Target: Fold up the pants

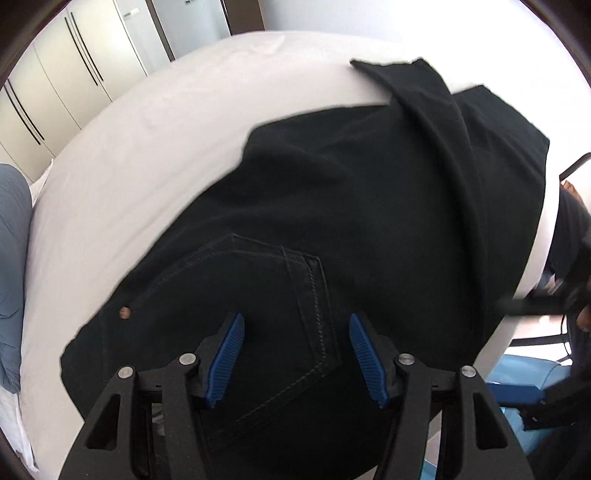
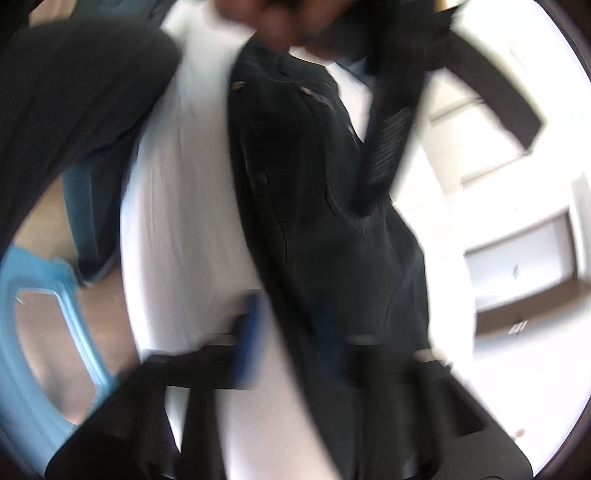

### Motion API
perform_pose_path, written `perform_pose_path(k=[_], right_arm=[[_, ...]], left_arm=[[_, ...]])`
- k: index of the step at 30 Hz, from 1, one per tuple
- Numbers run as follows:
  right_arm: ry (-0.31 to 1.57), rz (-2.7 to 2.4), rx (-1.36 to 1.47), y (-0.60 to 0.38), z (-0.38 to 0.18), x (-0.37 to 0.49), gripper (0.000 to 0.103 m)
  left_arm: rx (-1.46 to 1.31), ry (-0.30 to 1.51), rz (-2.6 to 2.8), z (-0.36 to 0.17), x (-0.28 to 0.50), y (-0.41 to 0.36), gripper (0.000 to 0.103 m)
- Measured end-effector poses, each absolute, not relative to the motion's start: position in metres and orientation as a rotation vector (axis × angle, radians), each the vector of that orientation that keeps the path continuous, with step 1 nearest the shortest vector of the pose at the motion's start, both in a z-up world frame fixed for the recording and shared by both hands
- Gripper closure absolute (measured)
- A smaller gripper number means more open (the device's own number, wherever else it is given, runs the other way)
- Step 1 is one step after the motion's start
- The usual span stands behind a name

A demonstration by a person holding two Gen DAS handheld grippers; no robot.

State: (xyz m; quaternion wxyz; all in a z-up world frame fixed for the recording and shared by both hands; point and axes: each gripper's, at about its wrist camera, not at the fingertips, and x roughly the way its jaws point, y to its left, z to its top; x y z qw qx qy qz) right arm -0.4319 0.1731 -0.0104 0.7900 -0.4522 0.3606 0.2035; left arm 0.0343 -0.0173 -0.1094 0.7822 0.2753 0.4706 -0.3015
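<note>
Black pants (image 1: 332, 206) lie on a white bed sheet (image 1: 147, 166), seat side up, with a stitched back pocket (image 1: 266, 317) nearest me and a leg folded across the far right. My left gripper (image 1: 297, 319) hovers over that pocket, blue pads wide apart, nothing between them. In the blurred right wrist view the pants (image 2: 314, 184) run up the middle of the sheet (image 2: 184, 184). My right gripper (image 2: 291, 332) stands open at their near edge, one blue pad (image 2: 251, 332) over the sheet. The cloth passes between the pads without being pinched.
White wardrobe doors (image 1: 74, 74) stand beyond the bed. A grey-blue cloth (image 1: 11, 240) lies at the left edge. A light blue plastic stool (image 2: 37, 314) stands beside the bed, near a person's dark trouser leg (image 2: 74, 92). A hand (image 2: 273, 22) shows at the top.
</note>
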Motion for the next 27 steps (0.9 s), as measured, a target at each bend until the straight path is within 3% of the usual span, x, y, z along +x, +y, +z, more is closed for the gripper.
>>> perform_pose_path(k=[1, 2, 5, 9, 13, 15, 19, 21, 27], right_arm=[[0.775, 0.432, -0.929, 0.167, -0.006, -0.436, 0.009], [0.758, 0.424, -0.881, 0.158, -0.001, -0.441, 0.008], [0.79, 0.344, -0.731, 0.126, 0.012, -0.449, 0.008], [0.856, 0.224, -0.482, 0.078, 0.026, -0.445, 0.009], [0.914, 0.132, -0.218, 0.024, 0.033, -0.429, 0.009], [0.946, 0.109, -0.05, -0.01, 0.036, -0.415, 0.013], [0.958, 0.063, 0.268, -0.078, 0.045, -0.389, 0.015], [0.944, 0.043, 0.375, -0.101, 0.048, -0.384, 0.015], [0.909, -0.032, 0.551, -0.18, 0.058, -0.344, 0.015]], left_arm=[[0.598, 1.011, -0.633, -0.117, 0.03, -0.019, 0.042], [0.566, 1.007, -0.619, -0.119, 0.027, -0.016, 0.042], [0.47, 1.059, -0.612, -0.112, 0.027, -0.004, 0.042], [0.565, 1.058, -0.634, -0.104, 0.009, -0.007, 0.047], [0.483, 0.997, -0.657, -0.077, 0.01, -0.023, 0.047], [0.419, 0.97, -0.647, -0.066, 0.02, -0.038, 0.047], [0.379, 1.084, -0.645, -0.098, 0.029, -0.06, 0.047], [0.413, 1.056, -0.639, -0.102, 0.023, -0.063, 0.048], [0.356, 1.086, -0.65, -0.1, -0.005, -0.042, 0.048]])
